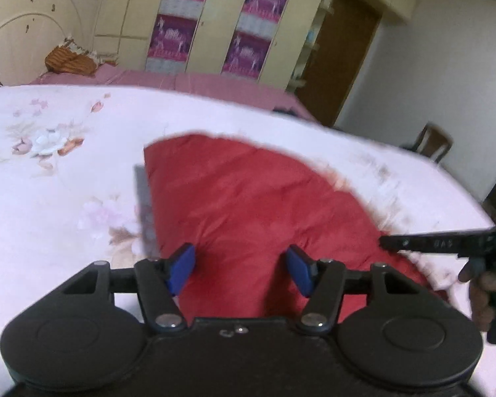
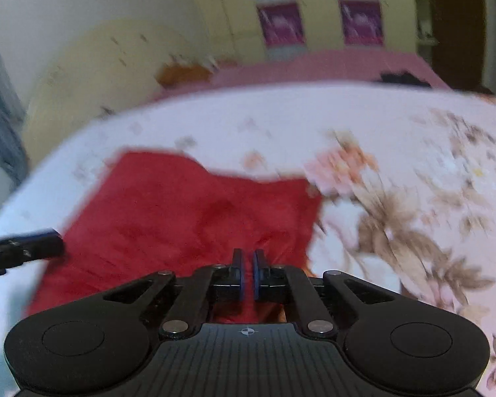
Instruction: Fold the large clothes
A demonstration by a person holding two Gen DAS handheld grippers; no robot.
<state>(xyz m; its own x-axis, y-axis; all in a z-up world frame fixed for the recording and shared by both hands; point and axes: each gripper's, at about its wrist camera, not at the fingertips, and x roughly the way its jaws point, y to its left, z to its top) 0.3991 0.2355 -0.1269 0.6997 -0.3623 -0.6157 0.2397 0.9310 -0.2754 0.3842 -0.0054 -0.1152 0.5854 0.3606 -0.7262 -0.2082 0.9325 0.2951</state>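
1. red garment (image 1: 248, 205): lies spread on the floral bedspread (image 1: 66, 172) of the bed, partly folded.
2. left claw (image 1: 239, 269): blue pads apart, nothing gripped, poised over the garment's near edge.
3. right claw (image 2: 247, 273): pads closed together above the red cloth; whether fabric is pinched cannot be told.
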